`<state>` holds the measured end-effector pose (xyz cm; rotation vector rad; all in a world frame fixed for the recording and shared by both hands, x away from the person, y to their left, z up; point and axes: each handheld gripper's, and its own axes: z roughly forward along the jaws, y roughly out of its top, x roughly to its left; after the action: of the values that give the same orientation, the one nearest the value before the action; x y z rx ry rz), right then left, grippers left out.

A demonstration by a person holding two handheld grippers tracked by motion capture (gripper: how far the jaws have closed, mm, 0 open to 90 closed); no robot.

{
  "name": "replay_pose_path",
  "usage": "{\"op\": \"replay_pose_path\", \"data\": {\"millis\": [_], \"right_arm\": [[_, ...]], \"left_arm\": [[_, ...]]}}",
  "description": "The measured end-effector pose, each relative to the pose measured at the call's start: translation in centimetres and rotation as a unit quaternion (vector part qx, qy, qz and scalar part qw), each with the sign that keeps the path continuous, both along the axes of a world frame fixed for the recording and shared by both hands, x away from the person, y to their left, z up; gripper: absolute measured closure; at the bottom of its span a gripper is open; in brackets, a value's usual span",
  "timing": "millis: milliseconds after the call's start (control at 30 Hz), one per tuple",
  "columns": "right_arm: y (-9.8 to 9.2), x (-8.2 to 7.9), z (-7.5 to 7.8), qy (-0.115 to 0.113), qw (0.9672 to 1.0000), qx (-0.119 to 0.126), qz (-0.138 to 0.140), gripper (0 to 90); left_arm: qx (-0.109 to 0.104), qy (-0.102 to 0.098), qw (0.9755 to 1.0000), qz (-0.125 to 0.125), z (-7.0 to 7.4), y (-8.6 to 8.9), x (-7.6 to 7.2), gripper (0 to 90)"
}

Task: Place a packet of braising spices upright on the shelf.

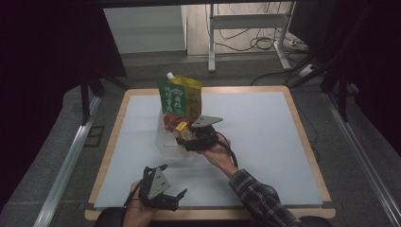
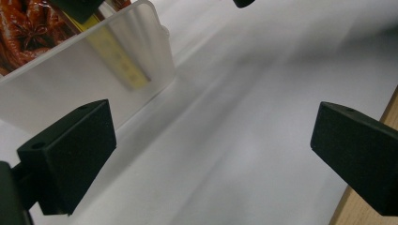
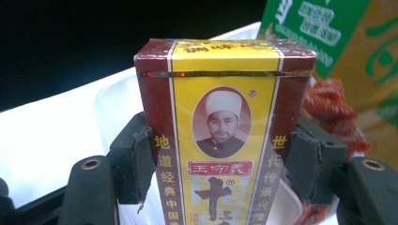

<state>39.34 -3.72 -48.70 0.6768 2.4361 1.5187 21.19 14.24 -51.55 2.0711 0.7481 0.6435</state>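
Left gripper: black body, grey three-cornered plate on top with small dark holes, black cable trailing back at the wrist. Its own view shows two blocky matt black jaws, each with a small round hole near the end.

Right gripper: black body, grey three-cornered plate, black cable looping along the forearm. Its jaws carry black rubber-like pads with ragged edges; brass-ringed screw holes sit in the arms behind them.

Sleeve: dark plaid with pale lines, on the right forearm.
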Motion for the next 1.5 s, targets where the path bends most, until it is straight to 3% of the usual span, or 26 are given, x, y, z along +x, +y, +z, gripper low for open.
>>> {"op": "replay_pose_path", "data": {"millis": [200,367,467,600,900,1267,1500], "right_arm": [[-0.3,-0.1,-0.1,0.01,0.9999,-0.01,-0.004,32.7],[0.0,-0.2,0.0,0.005,0.9997,-0.021,-0.008,31.0],[0.1,-0.1,-0.1,0.007,0.9993,-0.037,0.001,27.7],[0.0,0.0,0.1,0.013,0.9995,-0.03,0.0,22.2],[-0.3,-0.4,1.4,0.003,0.9995,-0.03,0.008,14.9],[-2.0,-0.5,2.5,0.028,0.999,-0.03,0.019,7.3],[-3.4,-0.9,3.0,0.025,0.9979,-0.056,0.018,4.1]], "left_arm": [[0.001,-0.001,1.0,-0.001,0.0,-0.1,0.0,0.1],[-0.001,-0.003,1.0,0.001,0.1,0.0,0.0,0.1],[-0.003,-0.004,1.0,0.003,0.1,0.1,0.0,0.1],[-0.002,-0.003,1.0,0.002,0.1,0.1,0.0,0.1],[-0.001,-0.003,1.0,0.002,0.0,0.0,0.0,0.1],[0.002,-0.001,1.0,0.002,0.0,0.0,0.0,0.1],[0.003,0.0,1.0,0.002,-0.1,0.0,0.0,0.2]]}}
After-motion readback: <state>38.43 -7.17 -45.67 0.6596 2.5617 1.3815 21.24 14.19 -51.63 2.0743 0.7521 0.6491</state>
